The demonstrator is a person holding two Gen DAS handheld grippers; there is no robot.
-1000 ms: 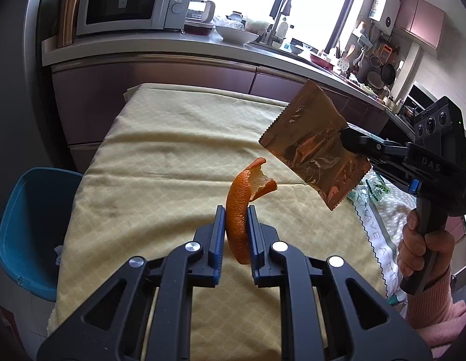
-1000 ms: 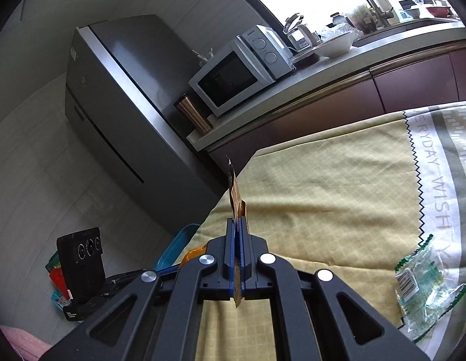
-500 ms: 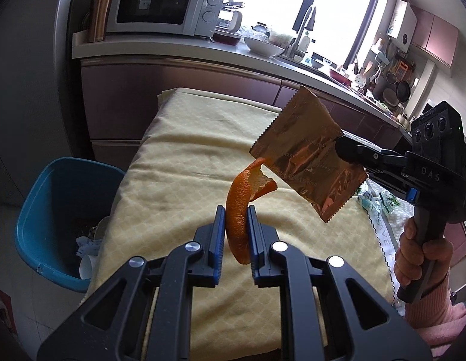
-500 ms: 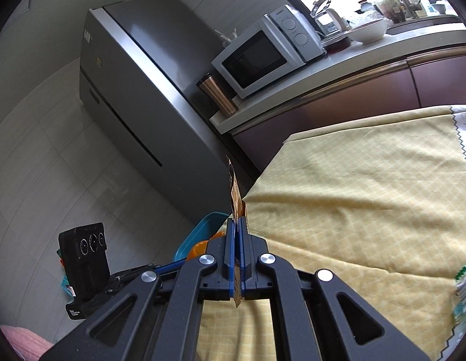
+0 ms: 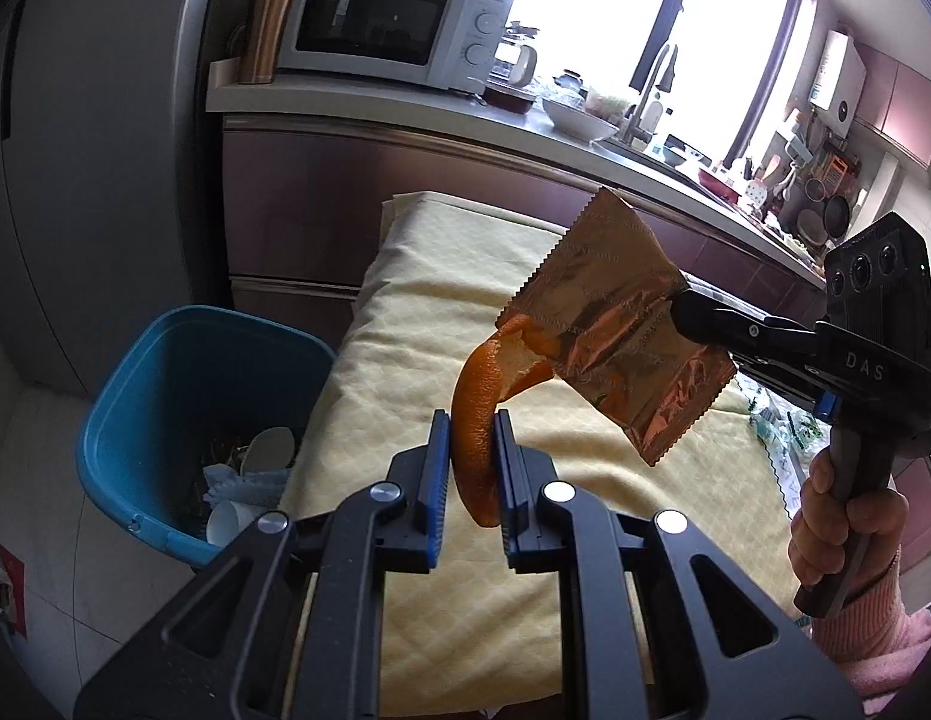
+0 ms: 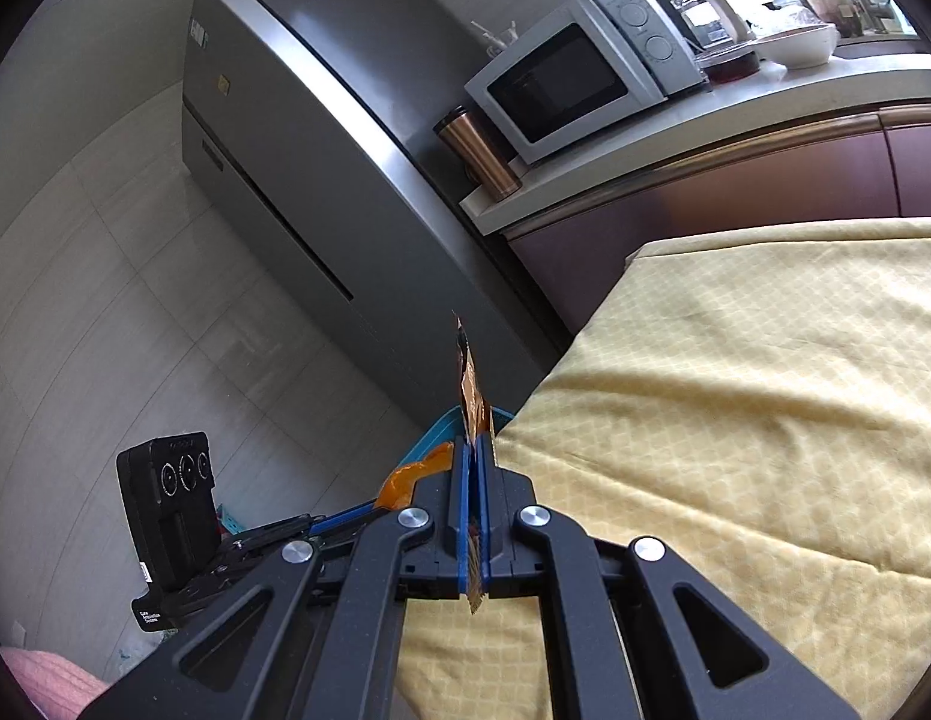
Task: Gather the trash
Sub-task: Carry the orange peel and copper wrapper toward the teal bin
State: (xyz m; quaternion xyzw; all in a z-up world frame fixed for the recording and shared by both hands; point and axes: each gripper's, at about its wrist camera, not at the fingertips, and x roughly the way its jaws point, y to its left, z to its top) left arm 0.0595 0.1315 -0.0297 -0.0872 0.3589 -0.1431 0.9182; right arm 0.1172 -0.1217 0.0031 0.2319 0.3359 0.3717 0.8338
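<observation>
Bin (image 5: 135, 396) on the floor left of the table (image 5: 417, 324), counter (image 5: 369, 102) behind.

- a bright window (image 5: 591, 30) behind the counter (image 5: 405, 105) floods the kitchen with daylight.
- white microwave (image 5: 381, 24) stands on the counter, a copper tumbler (image 5: 270, 30) just beside it.
- maroon cabinet fronts (image 5: 321, 210) run below the counter.
- tall grey fridge (image 6: 321, 162) at the counter's end.
- pale tiled wall (image 6: 87, 276) and floor (image 5: 39, 516).
- a table under a yellow quilted cloth (image 6: 765, 390).
</observation>
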